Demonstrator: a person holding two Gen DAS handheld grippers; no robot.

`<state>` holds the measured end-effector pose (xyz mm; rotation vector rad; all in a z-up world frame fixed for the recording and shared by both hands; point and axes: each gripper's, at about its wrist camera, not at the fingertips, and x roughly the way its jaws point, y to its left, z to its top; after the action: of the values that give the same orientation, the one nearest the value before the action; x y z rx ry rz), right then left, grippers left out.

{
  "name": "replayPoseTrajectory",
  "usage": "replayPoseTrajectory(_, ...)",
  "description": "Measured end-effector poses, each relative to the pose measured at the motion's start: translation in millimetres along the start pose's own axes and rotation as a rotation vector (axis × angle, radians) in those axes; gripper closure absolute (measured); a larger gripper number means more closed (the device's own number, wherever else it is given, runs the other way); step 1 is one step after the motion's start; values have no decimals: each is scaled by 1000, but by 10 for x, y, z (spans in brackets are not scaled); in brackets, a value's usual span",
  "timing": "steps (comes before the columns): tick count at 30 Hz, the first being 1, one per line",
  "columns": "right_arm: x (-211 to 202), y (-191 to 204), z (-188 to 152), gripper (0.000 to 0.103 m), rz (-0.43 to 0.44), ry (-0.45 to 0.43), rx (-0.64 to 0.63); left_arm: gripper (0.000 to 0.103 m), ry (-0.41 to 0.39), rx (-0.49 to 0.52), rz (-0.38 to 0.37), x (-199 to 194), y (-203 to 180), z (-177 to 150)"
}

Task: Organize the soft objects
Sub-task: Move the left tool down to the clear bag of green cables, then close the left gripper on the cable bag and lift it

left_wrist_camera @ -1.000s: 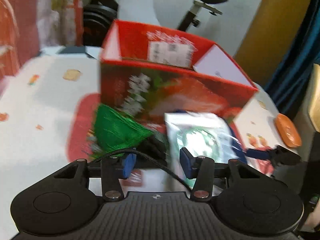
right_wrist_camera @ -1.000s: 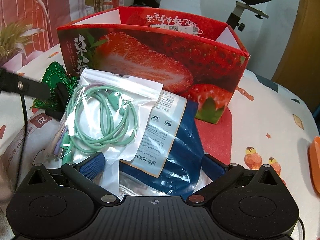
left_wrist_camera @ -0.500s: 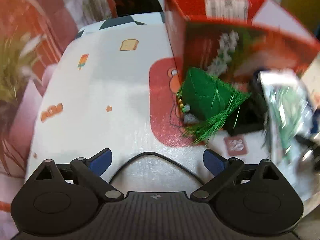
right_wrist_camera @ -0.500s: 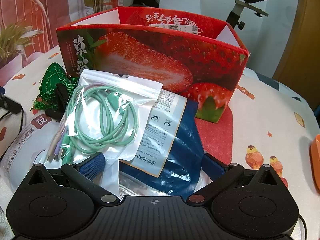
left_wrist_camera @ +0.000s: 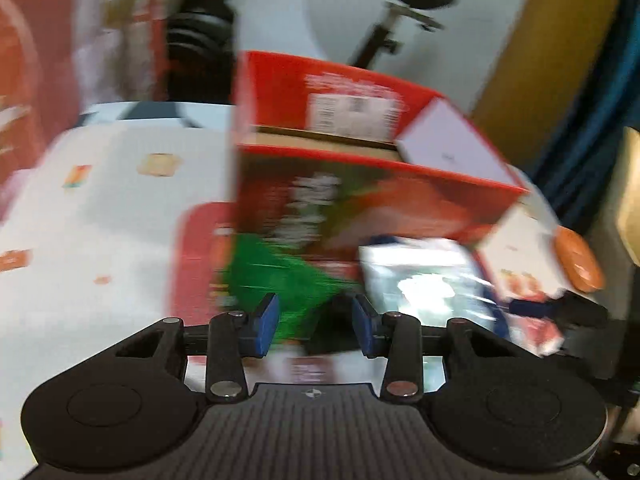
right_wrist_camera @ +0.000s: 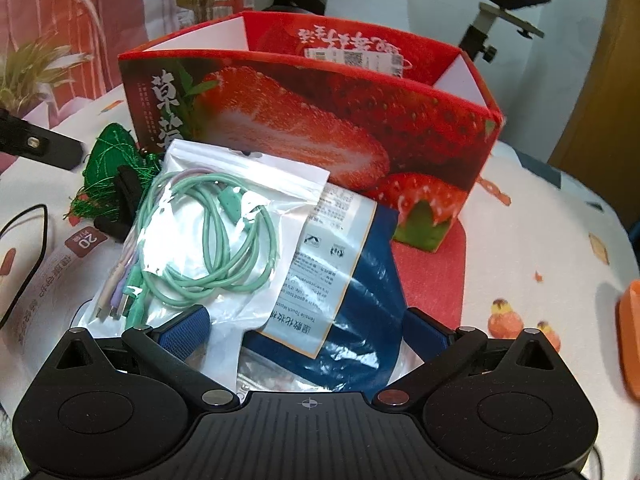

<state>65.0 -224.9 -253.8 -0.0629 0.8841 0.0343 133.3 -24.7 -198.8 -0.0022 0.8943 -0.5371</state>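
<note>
A green tasselled ornament lies on the table in front of the red strawberry box. In the blurred left wrist view my left gripper is closing, with the ornament's near edge and a black piece between its blue pads. I cannot see the pads pressing. A clear bag of mint-green cables lies on a blue packet. My right gripper stands wide open around the near ends of both bags.
A white pouch and a black cable loop lie at the left. An orange object sits at the table's right edge. An exercise bike stands behind the box. The patterned tablecloth stretches left.
My left gripper swung out to the left with its jaws wide, then came back to the green ornament with them narrower. The right gripper and the bags have not moved.
</note>
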Motion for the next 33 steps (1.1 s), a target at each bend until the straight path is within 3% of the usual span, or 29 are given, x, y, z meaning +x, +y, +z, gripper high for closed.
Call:
replayPoseTrajectory(5, -80, 14, 35, 14, 19, -23, -21, 62, 46, 48, -68, 193, -353, -95)
replayPoseTrajectory(8, -132, -31, 61, 28, 53, -21, 13, 65, 90, 65, -67, 305, -461, -204)
replayPoseTrajectory(16, -268, -111, 164, 56, 175, -65, 52, 65, 96, 17, -71, 404, -394, -268)
replayPoseTrajectory(25, -78, -104, 112, 58, 242, -21, 89, 62, 89, 32, -97, 428, -353, -171)
replayPoseTrajectory(29, -56, -154, 141, 59, 264, -21, 125, 64, 94, -29, -116, 487, -319, -155)
replayPoseTrajectory(33, -188, -14, 204, 63, 227, -52, 20, 65, 63, -11, -116, 409, -352, -141)
